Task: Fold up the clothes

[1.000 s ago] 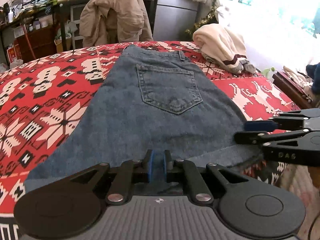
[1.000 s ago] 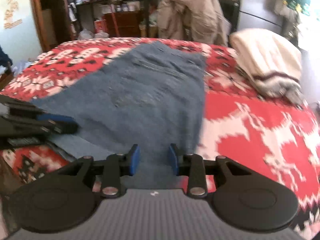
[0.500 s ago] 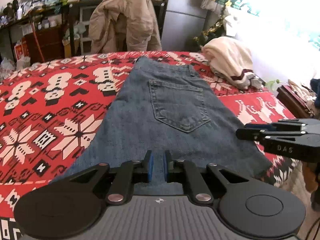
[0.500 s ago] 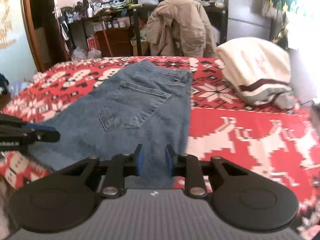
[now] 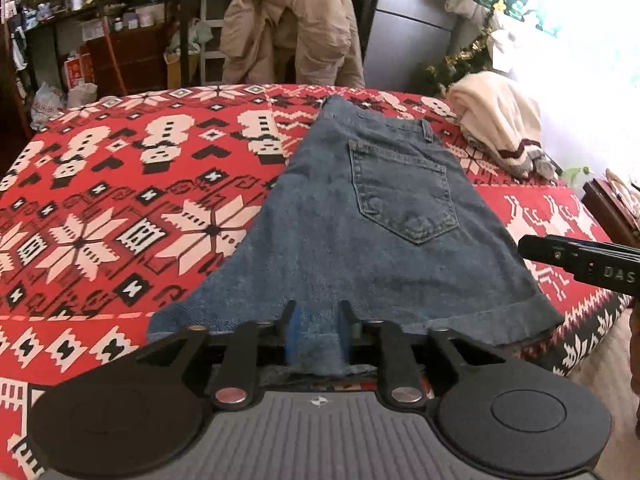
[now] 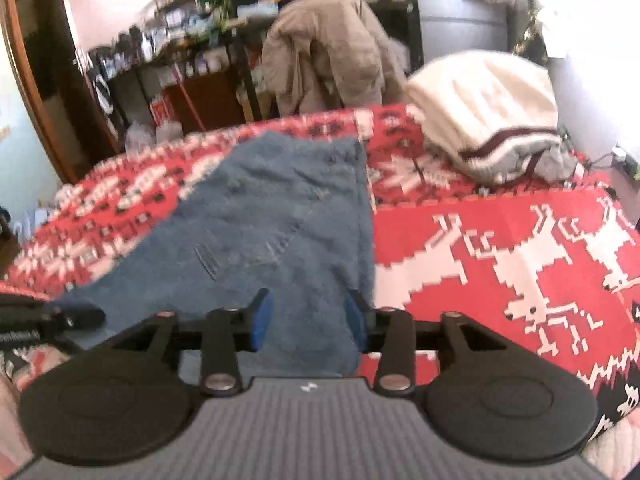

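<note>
Red patterned bedding (image 5: 120,208) covers the work surface, with cluttered shelves, a chair draped in a tan coat (image 5: 288,24) and a grey refrigerator (image 5: 408,20) behind it. Folded denim jeans (image 5: 360,240) lie flat on the bedding, waistband at the far end, one back pocket facing up and the folded edge nearest the cameras; a cream sweater (image 5: 496,120) lies well apart from the jeans, beyond their right side. The left gripper (image 5: 316,336) sits at the near edge of the jeans with its jaws opening; a flap of denim remains between the blue pads without visible pressure on it. The right gripper (image 6: 308,320) sits at the near right corner of the jeans, its jaws also opening and standing wider, denim between them but not pinched. Judged from this layout, the step in hand is the release after a fold has been laid down. The next move likely calls for clearing both grippers from the near edge of the jeans, then regripping that edge for a further fold toward the waistband. Legible writing is limited to "DAS" on the right gripper's body as seen from the left wrist; other labels are unreadable.
</note>
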The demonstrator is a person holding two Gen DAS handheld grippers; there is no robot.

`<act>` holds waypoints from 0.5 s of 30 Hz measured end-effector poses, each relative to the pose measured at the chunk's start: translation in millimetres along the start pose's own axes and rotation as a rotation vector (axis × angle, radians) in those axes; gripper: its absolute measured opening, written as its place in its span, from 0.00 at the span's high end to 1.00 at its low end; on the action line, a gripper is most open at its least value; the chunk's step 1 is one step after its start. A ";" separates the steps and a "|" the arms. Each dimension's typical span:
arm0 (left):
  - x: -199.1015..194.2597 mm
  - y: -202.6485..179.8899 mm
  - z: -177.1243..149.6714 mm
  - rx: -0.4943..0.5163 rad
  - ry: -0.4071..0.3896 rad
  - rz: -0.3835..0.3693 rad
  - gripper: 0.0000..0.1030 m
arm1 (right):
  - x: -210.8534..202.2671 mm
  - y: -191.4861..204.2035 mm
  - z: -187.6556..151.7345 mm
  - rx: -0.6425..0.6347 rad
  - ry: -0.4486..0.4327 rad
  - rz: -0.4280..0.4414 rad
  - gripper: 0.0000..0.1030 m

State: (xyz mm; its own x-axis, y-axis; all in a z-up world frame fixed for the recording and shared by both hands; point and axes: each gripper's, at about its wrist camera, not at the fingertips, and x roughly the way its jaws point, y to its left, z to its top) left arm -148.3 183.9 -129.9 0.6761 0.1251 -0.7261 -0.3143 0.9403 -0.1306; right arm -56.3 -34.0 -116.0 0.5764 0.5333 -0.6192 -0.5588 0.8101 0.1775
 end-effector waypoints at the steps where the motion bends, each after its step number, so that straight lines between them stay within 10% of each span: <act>1: -2.4 -2.0 -0.4 -0.002 -0.015 0.002 0.67 | -4.4 5.0 1.2 0.005 -0.025 -0.017 0.26; 7: -17.0 -16.5 -5.1 0.022 -0.098 0.008 0.54 | -24.9 27.7 3.5 0.040 -0.112 -0.033 0.01; 15: -35.5 -22.8 -6.7 -0.062 -0.206 -0.023 0.35 | -44.5 42.2 2.8 -0.046 -0.127 -0.058 0.01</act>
State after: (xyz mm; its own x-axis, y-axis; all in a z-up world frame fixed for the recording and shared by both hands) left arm -169.6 155.9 -105.6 0.8032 0.1719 -0.5703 -0.3333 0.9232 -0.1911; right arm -103.9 -22.9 -78.9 0.6774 0.5147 -0.5255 -0.5473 0.8300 0.1075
